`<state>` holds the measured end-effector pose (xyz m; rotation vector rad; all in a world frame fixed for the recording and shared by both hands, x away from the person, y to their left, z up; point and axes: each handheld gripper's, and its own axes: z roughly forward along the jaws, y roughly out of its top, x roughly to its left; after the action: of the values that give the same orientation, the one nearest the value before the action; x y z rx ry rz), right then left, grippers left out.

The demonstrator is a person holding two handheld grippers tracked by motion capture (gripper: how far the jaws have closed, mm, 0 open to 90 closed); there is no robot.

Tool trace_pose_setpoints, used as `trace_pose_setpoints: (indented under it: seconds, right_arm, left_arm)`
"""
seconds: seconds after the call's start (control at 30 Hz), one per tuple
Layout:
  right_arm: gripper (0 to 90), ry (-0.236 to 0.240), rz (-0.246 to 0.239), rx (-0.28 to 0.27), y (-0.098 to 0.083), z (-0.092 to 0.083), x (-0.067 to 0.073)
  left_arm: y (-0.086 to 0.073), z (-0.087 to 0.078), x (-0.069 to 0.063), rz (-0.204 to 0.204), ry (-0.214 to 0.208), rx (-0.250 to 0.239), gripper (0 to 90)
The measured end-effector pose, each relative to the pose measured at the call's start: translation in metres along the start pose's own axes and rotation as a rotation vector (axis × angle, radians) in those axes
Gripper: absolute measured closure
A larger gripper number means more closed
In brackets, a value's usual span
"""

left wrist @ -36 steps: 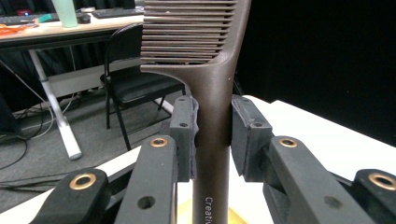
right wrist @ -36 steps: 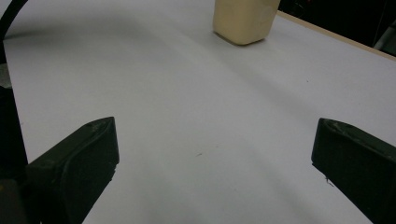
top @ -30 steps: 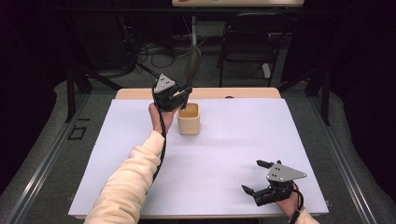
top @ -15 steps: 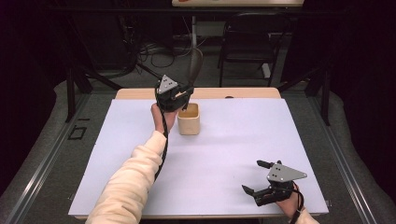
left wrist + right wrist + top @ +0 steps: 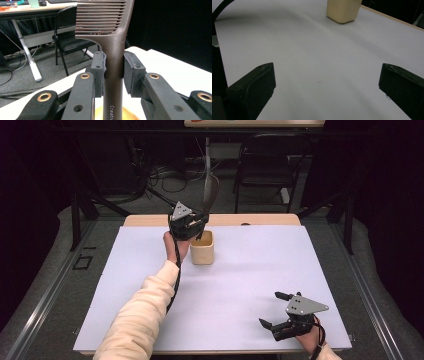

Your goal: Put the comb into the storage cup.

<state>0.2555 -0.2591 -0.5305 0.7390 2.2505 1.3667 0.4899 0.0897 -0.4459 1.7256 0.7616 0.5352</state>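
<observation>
Grasping the brown comb [image 5: 113,50] by its handle, the left gripper [image 5: 192,222] is holding it upright over the beige cup [image 5: 202,251] at the far worktop [image 5: 250,270]; the right gripper [image 5: 280,312] is resting released, near right.

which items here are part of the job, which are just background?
In play:
- dark brown plastic comb, gripped by the left claw, handle end over the cup
- tan squarish cup
- white table sheet

Not in play:
- right claw, open, resting near the front edge
- black chair behind the table
- floor cables
</observation>
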Motion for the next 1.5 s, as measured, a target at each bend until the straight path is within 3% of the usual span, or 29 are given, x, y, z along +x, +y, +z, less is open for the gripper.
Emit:
trace_pose_setpoints:
  seconds: [0.73, 1.5]
  right_arm:
    - [0.4, -0.006, -0.004, -0.003, 0.000, 0.000, -0.001]
    - [0.5, -0.005, -0.002, -0.003, 0.000, 0.000, -0.001]
  left_arm:
    - [-0.006, 0.002, 0.004, -0.005, -0.019, 0.041, 72.3]
    - [-0.014, 0.007, 0.002, 0.029, -0.030, 0.106, 72.3]
